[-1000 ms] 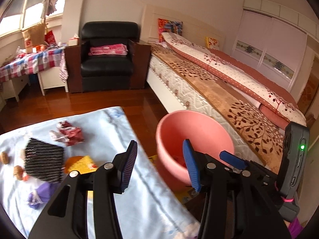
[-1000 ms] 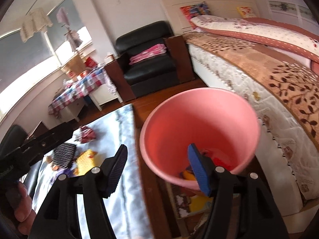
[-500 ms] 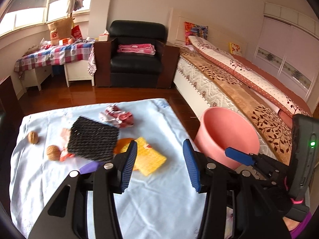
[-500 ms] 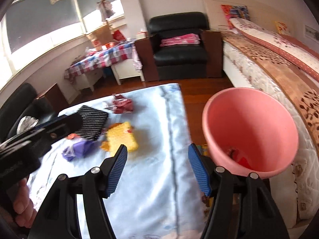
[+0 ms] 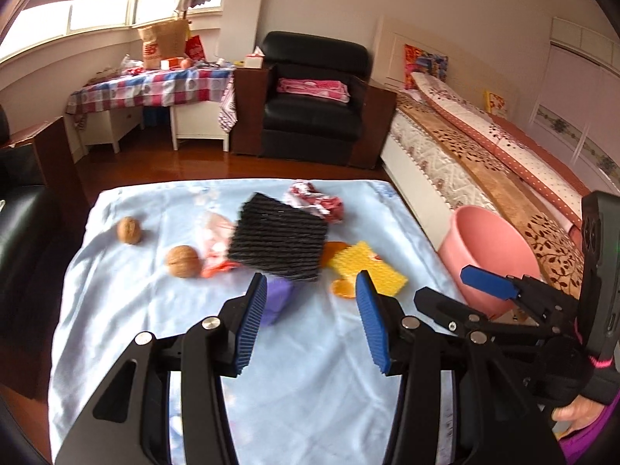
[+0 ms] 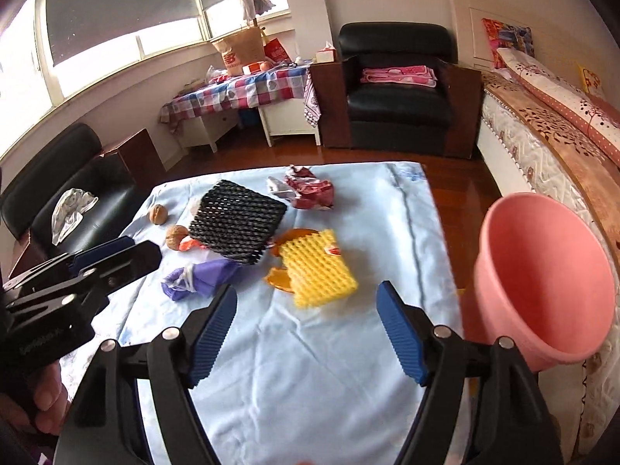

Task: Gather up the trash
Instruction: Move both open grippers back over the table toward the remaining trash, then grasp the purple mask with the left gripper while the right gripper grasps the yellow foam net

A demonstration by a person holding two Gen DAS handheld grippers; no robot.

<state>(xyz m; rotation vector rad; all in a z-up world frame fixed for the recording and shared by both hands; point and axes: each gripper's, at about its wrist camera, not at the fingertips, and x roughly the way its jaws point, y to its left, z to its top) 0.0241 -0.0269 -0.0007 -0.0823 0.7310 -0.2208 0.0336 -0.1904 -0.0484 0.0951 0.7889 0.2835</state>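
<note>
Trash lies on the light blue cloth [image 5: 302, 368]: a black foam net [image 5: 279, 242] [image 6: 237, 221], a yellow foam net [image 5: 368, 267] [image 6: 316, 267], orange peel [image 6: 279, 279], a crumpled red wrapper [image 5: 316, 201] [image 6: 308, 190], a purple bag [image 5: 277, 296] [image 6: 201, 277] and two walnuts [image 5: 182, 261] [image 5: 128, 229]. A pink bucket [image 5: 490, 250] [image 6: 542, 283] stands off the table's right edge. My left gripper [image 5: 310, 325] is open and empty, above the cloth near the purple bag. My right gripper [image 6: 306, 333] is open and empty, just short of the yellow net.
A bed [image 5: 484, 162] runs along the right behind the bucket. A black armchair [image 5: 314, 104] and a table with a checked cloth [image 5: 155, 89] stand at the back. A black sofa [image 6: 69, 201] is at the left. The floor is dark wood.
Both grippers have swung left, away from the pink bucket and over the table. The trash pile now lies ahead of both. Both stay open and empty.
</note>
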